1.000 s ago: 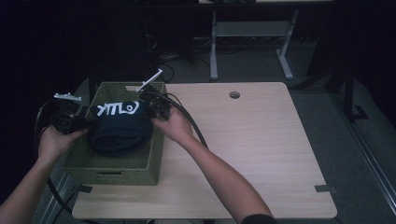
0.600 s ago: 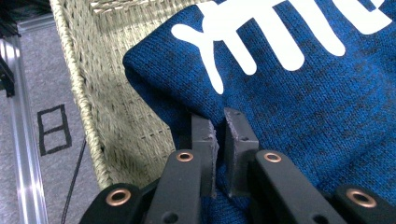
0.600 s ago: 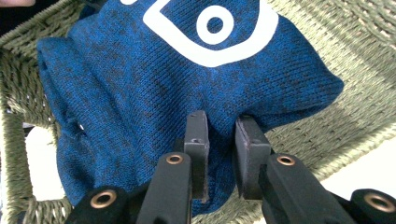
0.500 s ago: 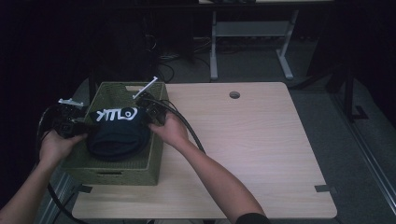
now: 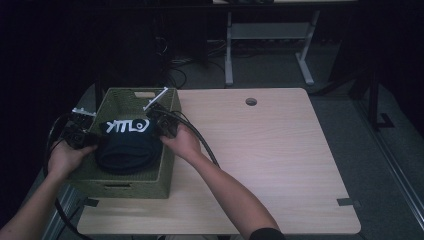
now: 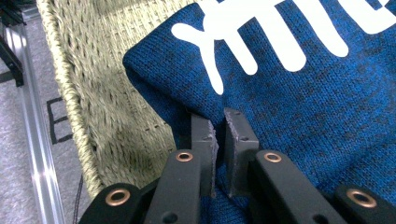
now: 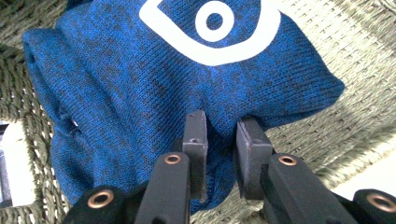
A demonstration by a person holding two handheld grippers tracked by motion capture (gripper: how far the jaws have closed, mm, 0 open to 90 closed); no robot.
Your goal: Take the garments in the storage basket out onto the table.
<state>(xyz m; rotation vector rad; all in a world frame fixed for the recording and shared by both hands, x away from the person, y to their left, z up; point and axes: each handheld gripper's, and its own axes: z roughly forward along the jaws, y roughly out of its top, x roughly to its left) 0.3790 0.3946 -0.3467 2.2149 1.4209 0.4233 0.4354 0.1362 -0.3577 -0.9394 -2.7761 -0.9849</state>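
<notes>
Between the two grippers, a folded blue knit garment (image 5: 127,147) is held over the inside of a green woven basket (image 5: 165,165) that stands at the near left corner of the table (image 5: 280,160). The left gripper (image 6: 218,135) is seen with its jaws closed tight on a fold at the garment's edge, the basket wall just beside it. The right gripper (image 7: 223,140) is clamped on a thicker bunch of the cloth at the other side, its jaws a little apart around it. White lettering is printed across the garment's upper face; in the high view it is seen reversed and cannot be read with certainty. Farther off, a round hole (image 5: 251,101) is set in the tabletop.
</notes>
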